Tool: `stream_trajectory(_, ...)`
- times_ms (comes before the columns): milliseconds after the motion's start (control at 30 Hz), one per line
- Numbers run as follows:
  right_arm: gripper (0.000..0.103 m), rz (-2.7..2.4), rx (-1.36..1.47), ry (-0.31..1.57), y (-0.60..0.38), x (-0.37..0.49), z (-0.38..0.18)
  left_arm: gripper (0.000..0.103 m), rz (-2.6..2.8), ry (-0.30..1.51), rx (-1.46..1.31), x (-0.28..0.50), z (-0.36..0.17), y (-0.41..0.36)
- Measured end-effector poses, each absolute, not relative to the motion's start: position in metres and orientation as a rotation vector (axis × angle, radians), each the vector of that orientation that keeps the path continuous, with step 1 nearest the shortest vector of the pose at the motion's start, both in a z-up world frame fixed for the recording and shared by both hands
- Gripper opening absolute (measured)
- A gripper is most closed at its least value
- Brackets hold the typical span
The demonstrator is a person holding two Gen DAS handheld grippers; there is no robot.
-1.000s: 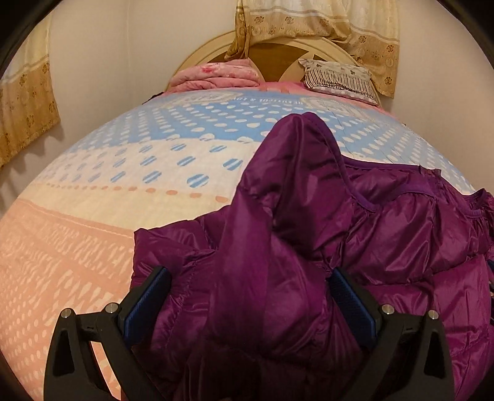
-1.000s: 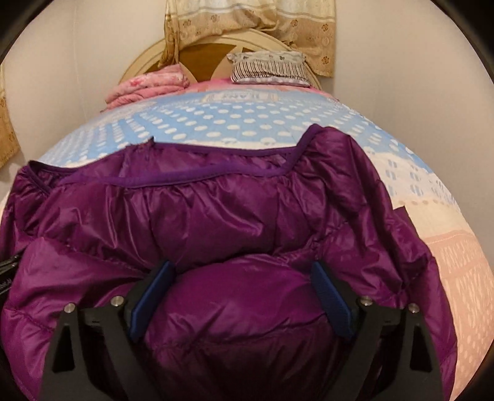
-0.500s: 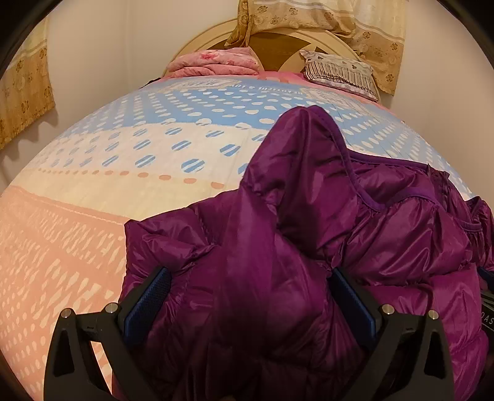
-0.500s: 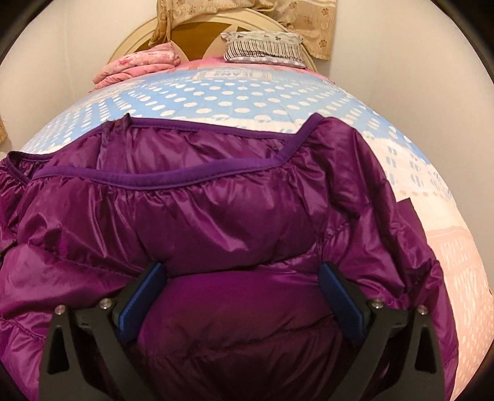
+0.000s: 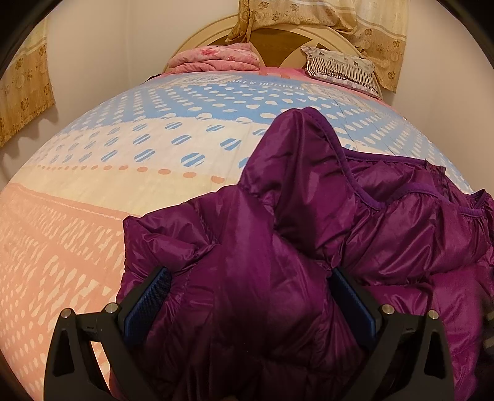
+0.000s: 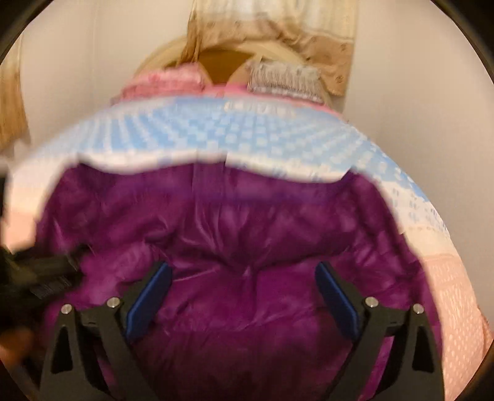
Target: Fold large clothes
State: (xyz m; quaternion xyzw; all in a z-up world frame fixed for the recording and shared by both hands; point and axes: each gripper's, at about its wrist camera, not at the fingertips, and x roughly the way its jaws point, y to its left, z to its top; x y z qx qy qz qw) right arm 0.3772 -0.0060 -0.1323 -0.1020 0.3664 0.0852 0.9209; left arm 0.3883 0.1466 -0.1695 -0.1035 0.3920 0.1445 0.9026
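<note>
A shiny purple puffer jacket [image 5: 308, 246] lies bunched on the bed, one sleeve or flap standing up toward the far side. My left gripper [image 5: 250, 277] is open, its blue-padded fingers wide apart on either side of a thick fold of the jacket. In the right wrist view, which is blurred by motion, the jacket [image 6: 247, 246] fills the lower half. My right gripper [image 6: 244, 277] is open too, its fingers straddling the jacket's puffy fabric. The left gripper's black body [image 6: 34, 274] shows at the left edge of that view.
The bed sheet [image 5: 154, 148] has blue, cream and peach bands with dots. A folded pink blanket [image 5: 216, 57] and a striped pillow [image 5: 342, 69] lie at the headboard [image 5: 278, 34]. Beige curtains [image 5: 355, 24] hang behind and on the left wall.
Both grippers stay open over the jacket. The right gripper has pulled back and swung fast, so its view is blurred and shows more sheet beyond the jacket. The left view shifted only slightly.
</note>
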Motion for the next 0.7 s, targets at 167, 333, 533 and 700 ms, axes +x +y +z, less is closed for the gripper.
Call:
stream_trajectory(167, 0.099, 0.174, -0.182, 0.773, -0.008, 0.382, -0.155, 0.102, 0.31, 0.819, -0.199, 0.387, -0.171, 0.147)
stream_trajectory(333, 0.102, 0.168, -0.193, 0.803, -0.009, 0.391, -0.162, 0.102, 0.262, 0.867, -0.274, 0.388, -0.174, 0.158)
stream_trajectory(533, 0.102, 0.194, -0.202, 0.819, -0.015, 0.396, -0.155, 0.102, 0.231, 0.861, -0.263, 0.35, -0.146, 0.159)
stream_trajectory(700, 0.103, 0.175, -0.161, 0.667, -0.046, 0.33, -0.127, 0.102, 0.21, 0.79, -0.36, 0.264, -0.136, 0.163)
